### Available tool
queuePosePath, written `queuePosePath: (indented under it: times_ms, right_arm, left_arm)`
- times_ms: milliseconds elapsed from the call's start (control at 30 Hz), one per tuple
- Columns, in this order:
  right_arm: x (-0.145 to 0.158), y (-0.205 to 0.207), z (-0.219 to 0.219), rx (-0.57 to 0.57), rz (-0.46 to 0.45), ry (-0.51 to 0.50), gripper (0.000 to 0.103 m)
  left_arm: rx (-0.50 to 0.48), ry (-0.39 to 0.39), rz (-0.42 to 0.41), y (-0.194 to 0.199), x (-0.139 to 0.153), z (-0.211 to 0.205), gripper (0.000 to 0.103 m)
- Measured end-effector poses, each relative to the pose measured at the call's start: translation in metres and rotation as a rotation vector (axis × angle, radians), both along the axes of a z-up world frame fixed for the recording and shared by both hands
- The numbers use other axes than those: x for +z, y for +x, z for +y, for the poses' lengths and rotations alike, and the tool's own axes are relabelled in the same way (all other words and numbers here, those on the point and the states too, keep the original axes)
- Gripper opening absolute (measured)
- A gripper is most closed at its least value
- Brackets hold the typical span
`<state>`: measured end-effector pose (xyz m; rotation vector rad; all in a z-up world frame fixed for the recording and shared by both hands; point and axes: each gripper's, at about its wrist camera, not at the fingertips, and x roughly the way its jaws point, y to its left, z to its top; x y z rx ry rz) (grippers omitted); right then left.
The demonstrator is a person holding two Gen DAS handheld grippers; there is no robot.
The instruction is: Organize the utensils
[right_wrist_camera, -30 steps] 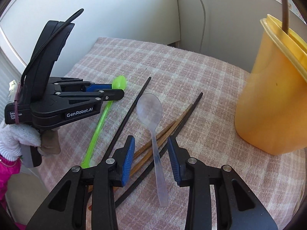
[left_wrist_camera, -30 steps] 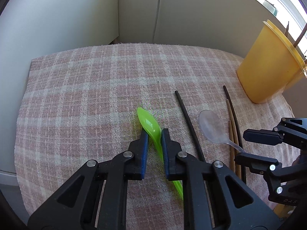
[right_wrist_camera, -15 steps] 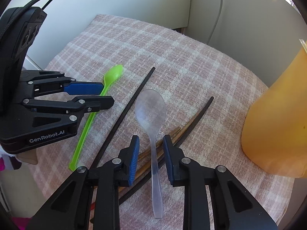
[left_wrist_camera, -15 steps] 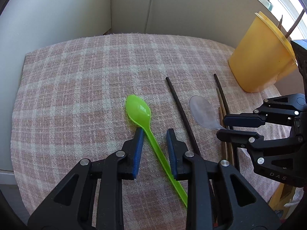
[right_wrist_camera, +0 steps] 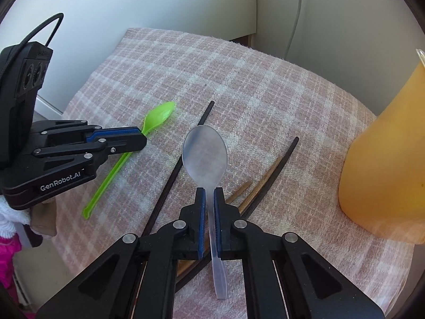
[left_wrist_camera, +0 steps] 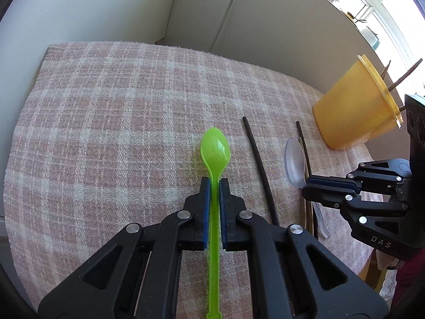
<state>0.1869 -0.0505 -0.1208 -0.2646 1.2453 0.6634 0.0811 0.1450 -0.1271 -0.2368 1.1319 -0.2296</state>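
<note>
Both grips are made at once. The left gripper [left_wrist_camera: 214, 183] is clamped on the neck of the translucent lime-green plastic spoon [left_wrist_camera: 214, 154], blue pads flat against the stem just behind the bowl; the long handle runs back between the jaws toward the camera. The right gripper [right_wrist_camera: 209, 192] is likewise closed on the clear frosted plastic spoon [right_wrist_camera: 204, 155], pinched at the neck with the bowl forward and the handle trailing below. Seen from the right wrist, the green spoon's handle end lies low over the pink-and-white checked woven cloth [right_wrist_camera: 239, 79]; cannot tell whether it touches. Not yet picked up: one black chopstick [left_wrist_camera: 259, 167] between the two spoons, a second black chopstick [right_wrist_camera: 276, 170] and a few brown wooden chopsticks [right_wrist_camera: 261, 183] lying under and beside the clear spoon. The yellow translucent plastic tub [left_wrist_camera: 356, 111], already holding some sticks, stands at the far right edge of the cloth, near the right gripper and well apart from the left. Judgement: the step is lift and carry to the tub. To do it well, raise each spoon straight up until the tail clears the cloth and chopsticks, since a dragging handle could scatter them. Thin necks may pivot in the pads; move smoothly. Deliver the right spoon first, the left waiting clear, handle down into the tub.
</note>
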Motion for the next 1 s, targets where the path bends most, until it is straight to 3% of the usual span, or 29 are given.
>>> queuePosePath:
  times_ms: [300, 433, 700, 767, 800, 1000]
  right_arm:
    - [0.04, -0.023, -0.018, -0.017, -0.108, 0.109, 0.002]
    - [0.05, -0.027, -0.029, -0.023, -0.144, 0.134, 0.002]
    - [0.021, -0.014, -0.009, 0.064, -0.065, 0.051, 0.007]
    - [0.009, -0.007, -0.001, 0.08, -0.023, 0.015, 0.021]
    - [0.003, -0.004, 0.002, 0.079, -0.01, -0.002, 0.023]
    - [-0.019, 0.005, 0.014, 0.089, 0.027, -0.077, 0.021]
  left_arm:
    - [0.035, -0.062, -0.091, -0.031, 0.071, 0.047, 0.004]
    - [0.016, -0.038, -0.134, -0.05, 0.094, 0.059, 0.004]
    - [0.018, -0.038, -0.117, -0.068, 0.099, 0.081, 0.004]
    - [0.021, -0.04, -0.111, -0.071, 0.101, 0.084, 0.004]
    - [0.021, -0.04, -0.11, -0.073, 0.102, 0.087, 0.004]
    - [0.024, -0.035, -0.11, -0.07, 0.102, 0.083, 0.004]
